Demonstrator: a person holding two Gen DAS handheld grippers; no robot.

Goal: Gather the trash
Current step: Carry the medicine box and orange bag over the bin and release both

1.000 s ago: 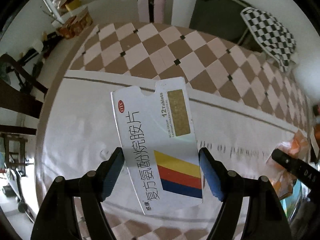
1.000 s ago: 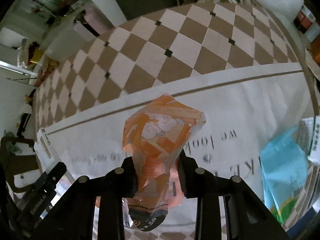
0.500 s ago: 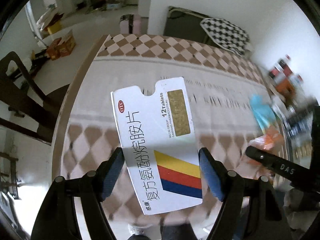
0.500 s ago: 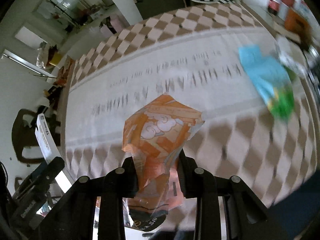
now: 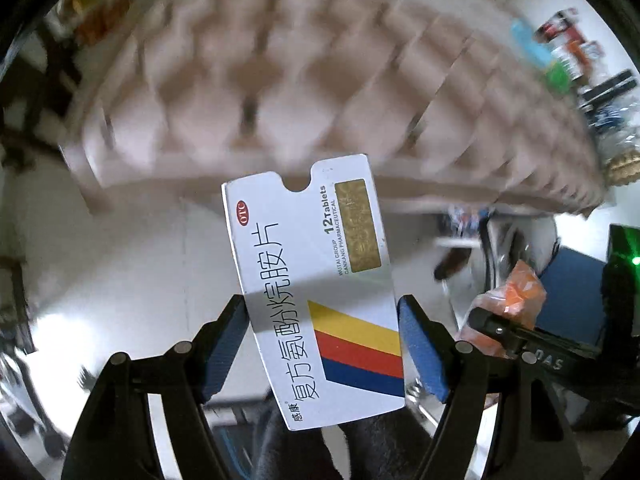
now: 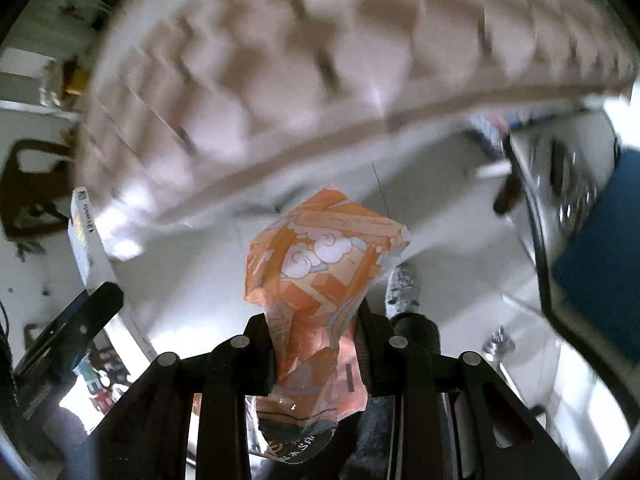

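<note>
Both my hands have swung away from above the table (image 5: 280, 80); a second ago its checkered cloth lay under them, now its edge is ahead of them and pale floor (image 6: 200, 280) lies below. My left tongs (image 5: 322, 344) pinch the white medicine box (image 5: 316, 288) across its width, in front of the table edge. My right tongs (image 6: 316, 344), pressed nearly together, pinch the crumpled orange wrapper (image 6: 320, 264), also before that edge.
</note>
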